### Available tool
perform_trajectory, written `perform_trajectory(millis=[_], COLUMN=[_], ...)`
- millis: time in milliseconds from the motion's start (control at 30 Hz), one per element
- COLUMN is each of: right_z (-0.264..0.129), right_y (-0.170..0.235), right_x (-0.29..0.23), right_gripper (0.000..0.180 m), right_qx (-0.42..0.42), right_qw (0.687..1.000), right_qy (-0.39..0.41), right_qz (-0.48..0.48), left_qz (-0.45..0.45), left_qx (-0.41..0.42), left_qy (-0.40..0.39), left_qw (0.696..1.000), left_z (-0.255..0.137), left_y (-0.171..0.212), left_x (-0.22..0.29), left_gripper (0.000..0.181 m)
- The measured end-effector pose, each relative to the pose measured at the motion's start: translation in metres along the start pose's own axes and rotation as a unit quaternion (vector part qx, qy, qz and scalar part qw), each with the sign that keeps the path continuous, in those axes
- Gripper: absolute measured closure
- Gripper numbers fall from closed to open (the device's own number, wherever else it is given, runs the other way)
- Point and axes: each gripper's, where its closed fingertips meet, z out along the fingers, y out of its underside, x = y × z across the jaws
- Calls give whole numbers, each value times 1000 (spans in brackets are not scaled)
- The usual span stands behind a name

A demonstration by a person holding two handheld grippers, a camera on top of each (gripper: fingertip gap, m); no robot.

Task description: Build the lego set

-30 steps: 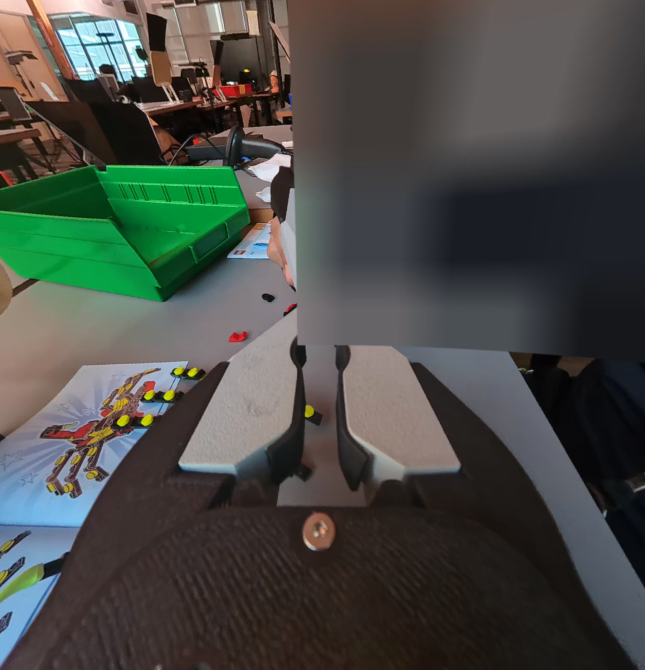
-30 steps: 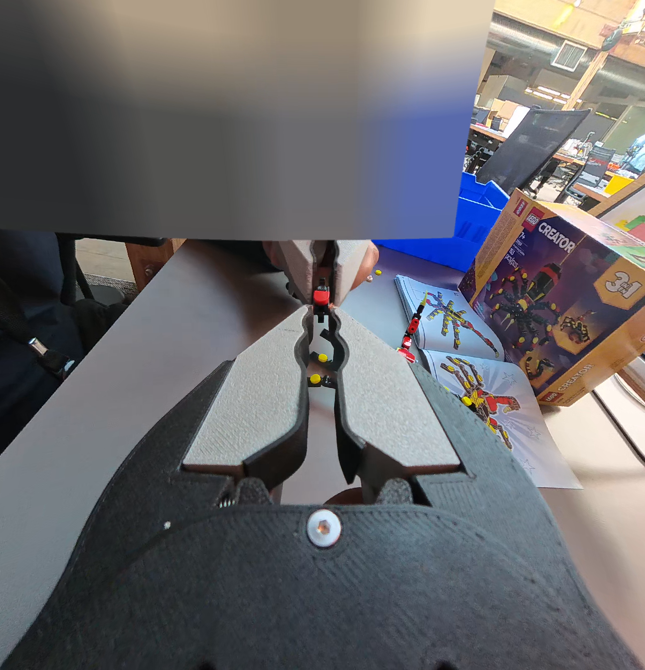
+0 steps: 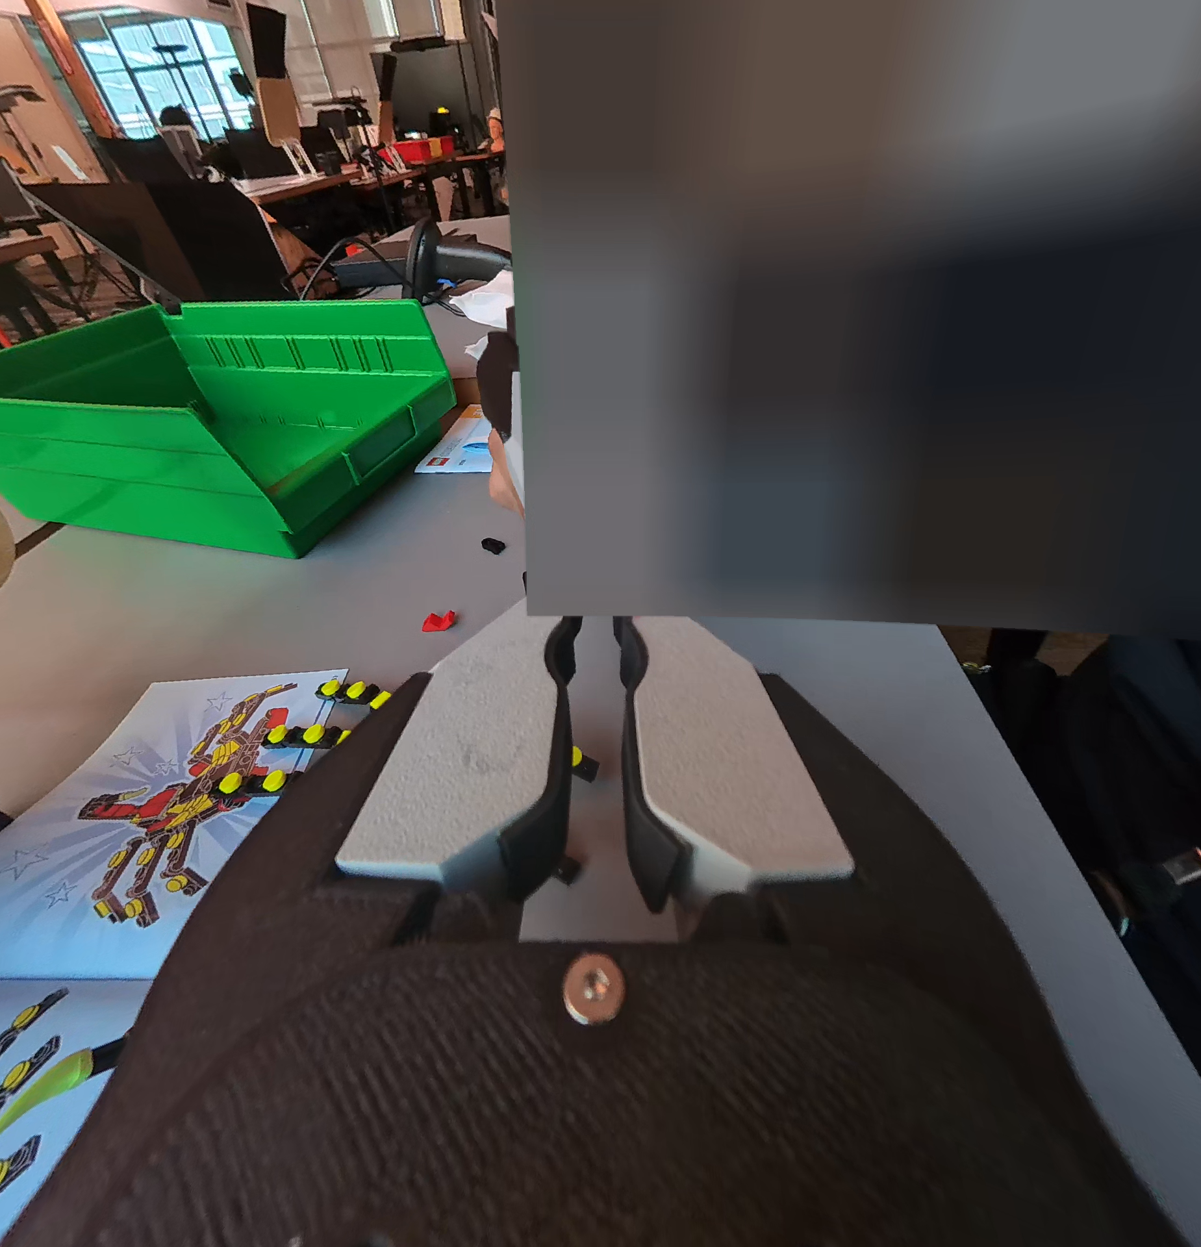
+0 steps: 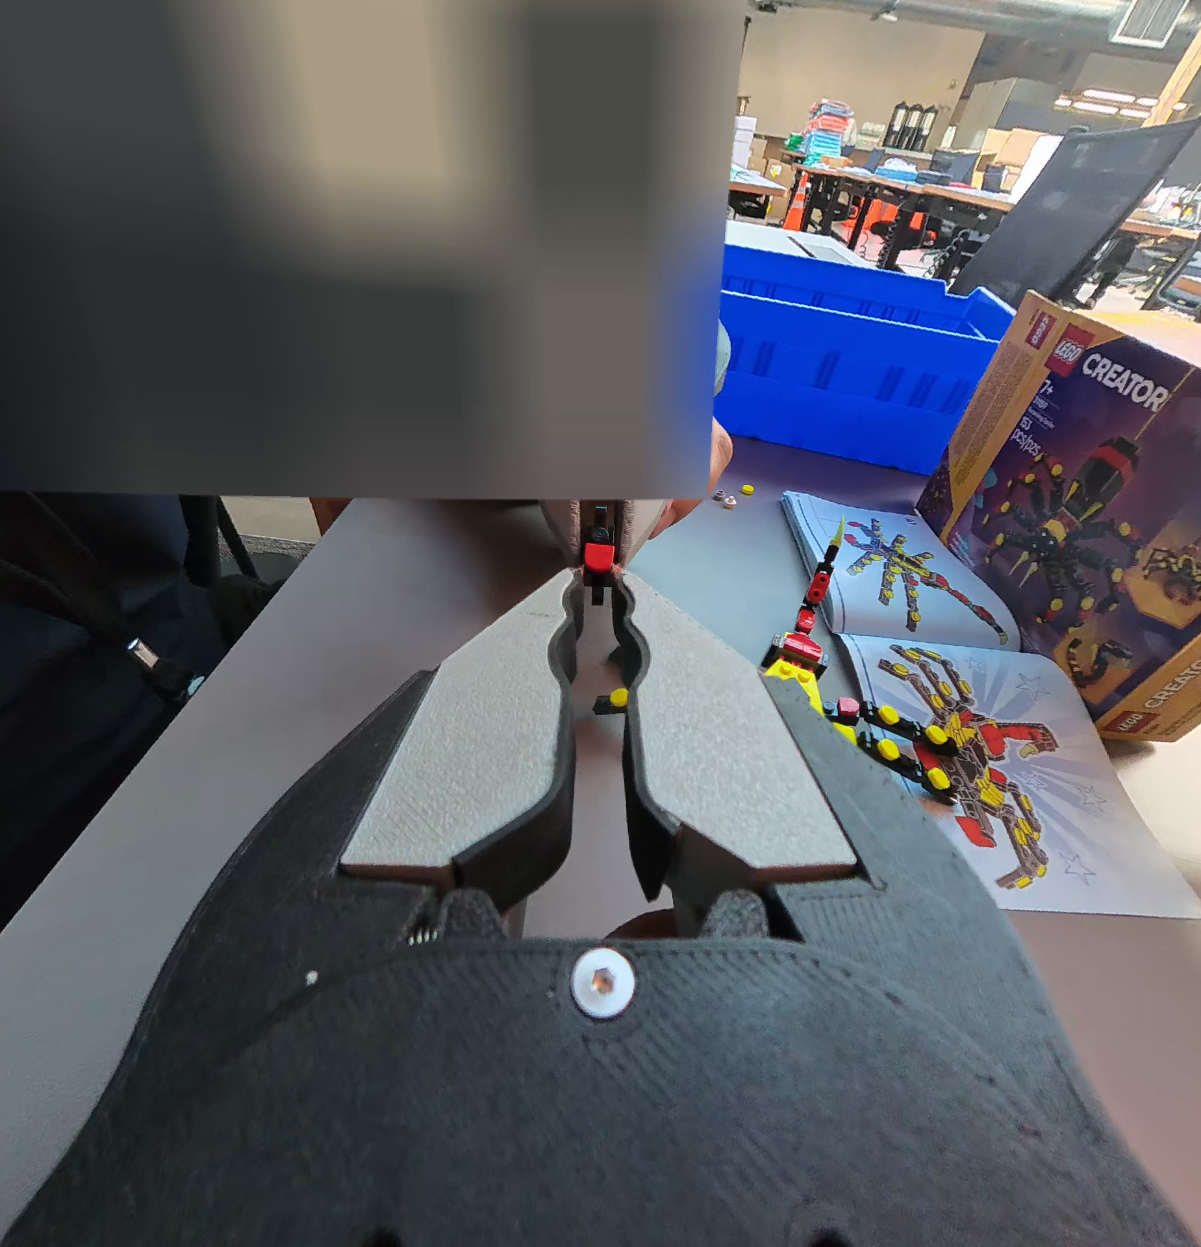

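**Two grippers meet over a small red-and-black piece**

The right gripper [image 4: 596, 594] has its fingers [image 4: 503, 729] drawn close but with a narrow gap between them; nothing is clearly clamped there. Just beyond its tips the left gripper's [image 4: 601, 533] fingers close on a small red-and-black lego piece [image 4: 597, 557], held above the grey surface [image 4: 381, 607]. In the left wrist view that gripper's [image 3: 596, 638] tips run up under a blur patch, so from there I cannot tell what they hold.

The piece looks light, rigid and smooth-sided — it would likely slip or twist if pinched on a corner. A hold on its flat opposite faces, leaving the stud end free, seems best. Pressing it on will need a square push; a skewed one could pop it loose.

A tiny black-and-yellow part [image 4: 611, 702] lies on the surface under the right gripper's fingers. To the right of the lego piece stands a partly built red, yellow and black model [image 4: 803, 648] on the open instruction booklet [image 4: 989, 776], with the set's box [image 4: 1090, 513] and a blue bin [image 4: 847, 378] behind it. The surface's near edge runs to the left of the piece — little room there; the centre is open. A green bin [image 3: 213, 418] sits well off.
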Motion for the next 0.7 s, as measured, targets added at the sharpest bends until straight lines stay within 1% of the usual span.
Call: perform_trajectory(millis=[167,233,300,700], right_z=[-1,-3,-5,-2], right_y=[6,2,-1,1], right_x=[3,5,5,4], right_gripper=[173,173,173,176], right_qx=[-23,-12,-1,-6], right_qw=[999,1000,1000,999], right_qy=[14,16,14,19], right_qz=[-20,-18,-11,-25], left_qz=[-18,-16,-13,-12], left_qx=[-29,-38,-38,-32], left_qy=[0,-2,-1,-6], left_qw=[999,999,999,999], left_z=[1,0,0,3], left_y=[11,14,13,13], left_x=[-5,-6,-5,-4], left_gripper=[176,176,175,176])
